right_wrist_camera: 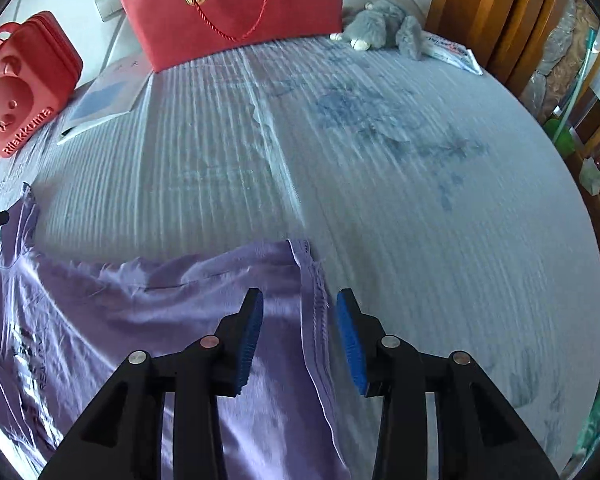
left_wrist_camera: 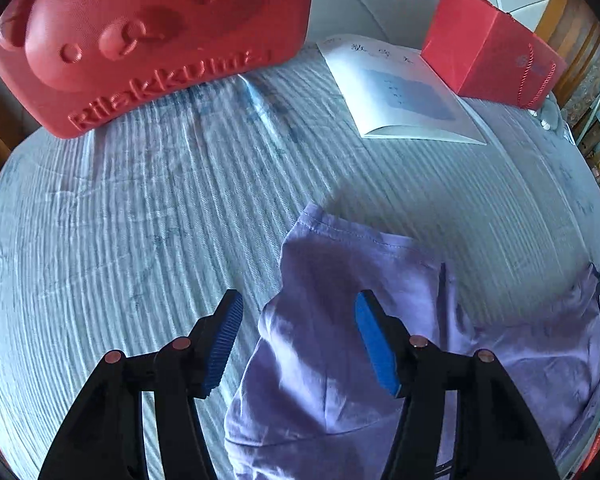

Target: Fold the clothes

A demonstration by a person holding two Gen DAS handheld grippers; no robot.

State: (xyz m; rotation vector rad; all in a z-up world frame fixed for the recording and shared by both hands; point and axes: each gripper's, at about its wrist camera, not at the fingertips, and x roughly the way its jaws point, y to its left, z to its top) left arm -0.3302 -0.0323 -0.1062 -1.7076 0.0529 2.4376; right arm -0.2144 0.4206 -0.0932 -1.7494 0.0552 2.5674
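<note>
**Both grippers spread over the purple shirt**

We're over the bed (right_wrist_camera: 400,168) with its ribbed pale-blue cover, and the crumpled lilac cotton T-shirt (right_wrist_camera: 148,320) lies along the near edge, dark lettering showing on its left part. Our left hand-held gripper (left_wrist_camera: 298,340) hangs wide, blue ridged pads well apart, one pad over the bare cover and the other over the shirt's sleeve end; nothing is pinched between them. Our right hand-held gripper (right_wrist_camera: 300,336) is spread too, rather narrower, straddling the shirt's stitched right-hand hem, which runs between the pads. We can't tell whether either pad touches the cloth.

Along the far edge we see a red moulded plastic case with a bear face (left_wrist_camera: 148,40) at the left corner, a white paper booklet (left_wrist_camera: 400,96) beside it, then a red paper gift bag with a cord handle (right_wrist_camera: 236,12), and a grey plush toy (right_wrist_camera: 384,26) towards the right corner.
</note>
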